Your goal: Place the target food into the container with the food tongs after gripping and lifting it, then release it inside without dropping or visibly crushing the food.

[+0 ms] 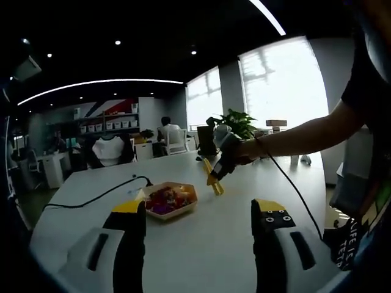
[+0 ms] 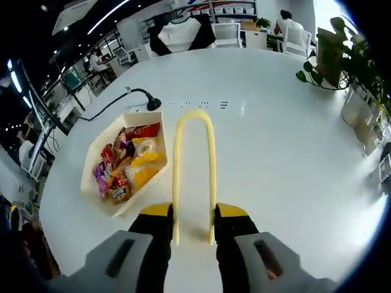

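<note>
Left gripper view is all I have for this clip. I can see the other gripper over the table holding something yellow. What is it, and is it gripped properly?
Observer: They are yellow food tongs, a U-shaped strip. In the right gripper view the right gripper has its jaws closed on the two arm ends, with the bend pointing away over the white table.
Operator: Do the tongs hold any food?
Observer: No. Between the arms you see just bare table.
Operator: What is in the tray?
Observer: The tray holds wrapped snacks in red, yellow and purple packets. It lies left of the tongs in that view, apart from them.
Operator: And my own gripper?
Observer: The left gripper is open, with nothing between its jaws.
</note>
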Demonstrator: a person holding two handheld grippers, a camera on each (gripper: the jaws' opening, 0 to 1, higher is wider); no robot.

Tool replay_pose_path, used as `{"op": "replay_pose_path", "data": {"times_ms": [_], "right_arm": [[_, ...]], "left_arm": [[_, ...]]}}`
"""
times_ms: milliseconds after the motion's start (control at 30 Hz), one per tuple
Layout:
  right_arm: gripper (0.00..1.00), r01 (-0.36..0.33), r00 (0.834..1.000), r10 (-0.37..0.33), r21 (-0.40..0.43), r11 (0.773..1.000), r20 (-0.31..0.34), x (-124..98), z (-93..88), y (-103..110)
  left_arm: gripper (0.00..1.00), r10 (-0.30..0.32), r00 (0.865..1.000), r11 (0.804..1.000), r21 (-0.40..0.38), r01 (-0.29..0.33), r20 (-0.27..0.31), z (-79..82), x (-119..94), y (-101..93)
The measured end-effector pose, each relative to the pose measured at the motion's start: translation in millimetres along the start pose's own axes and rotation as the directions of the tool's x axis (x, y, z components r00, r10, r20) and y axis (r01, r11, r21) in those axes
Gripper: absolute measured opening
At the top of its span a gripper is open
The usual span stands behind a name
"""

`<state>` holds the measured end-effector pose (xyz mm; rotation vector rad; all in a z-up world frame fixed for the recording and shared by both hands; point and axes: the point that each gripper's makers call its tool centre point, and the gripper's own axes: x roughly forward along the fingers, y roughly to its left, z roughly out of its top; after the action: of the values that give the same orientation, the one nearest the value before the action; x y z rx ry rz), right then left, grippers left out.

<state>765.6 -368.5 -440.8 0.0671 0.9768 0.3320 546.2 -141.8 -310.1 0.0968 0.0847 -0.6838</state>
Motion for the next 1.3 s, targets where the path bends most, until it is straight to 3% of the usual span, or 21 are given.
{"op": "replay_pose_path", "data": {"times_ms": [200,233,267,400,833,933,1167,1300], "right_arm": [[0.23,0.021,1.0,-0.02,0.045,0.999,-0.009,10.9,1.4,-5.6],[0.22,0.035,0.999,-0.034,0.122,0.992,-0.006,14.1,1.5,-9.4],[0.22,0.04,0.999,-0.041,0.135,0.99,0.005,15.4,3.6,-11.9],[0.22,0.069,0.998,-0.067,0.092,0.993,-0.02,20.9,-0.3,-12.0],[0.25,0.049,0.999,-0.047,0.117,0.992,-0.024,27.8,-12.4,2.0],[0.25,0.066,0.998,-0.066,0.035,0.997,-0.005,25.1,-10.1,-0.7],[0.25,0.013,1.0,-0.014,0.049,0.999,0.023,15.4,-11.1,6.3],[0.18,0.039,0.998,-0.042,0.044,0.998,0.055,9.5,-9.7,5.6]], "left_arm": [[0.74,-0.004,1.0,1.0,-0.01,0.004,0.015,3.3,-2.2,0.5],[0.74,0.001,1.0,1.0,-0.008,0.0,0.014,3.2,-2.6,1.5],[0.74,0.003,1.0,1.0,-0.009,-0.003,0.015,3.6,-3.5,2.8],[0.74,0.013,1.0,1.0,-0.012,-0.013,0.02,5.1,-5.6,6.5],[0.74,0.03,0.999,0.999,-0.017,-0.03,0.019,4.6,-10.5,11.6],[0.74,0.037,0.999,0.999,-0.013,-0.037,0.018,5.2,-11.3,13.5],[0.74,0.038,0.999,0.999,-0.01,-0.038,0.014,6.1,-10.0,13.0],[0.74,0.028,0.999,1.0,0.0,-0.028,0.015,9.8,-9.0,10.4]]}}
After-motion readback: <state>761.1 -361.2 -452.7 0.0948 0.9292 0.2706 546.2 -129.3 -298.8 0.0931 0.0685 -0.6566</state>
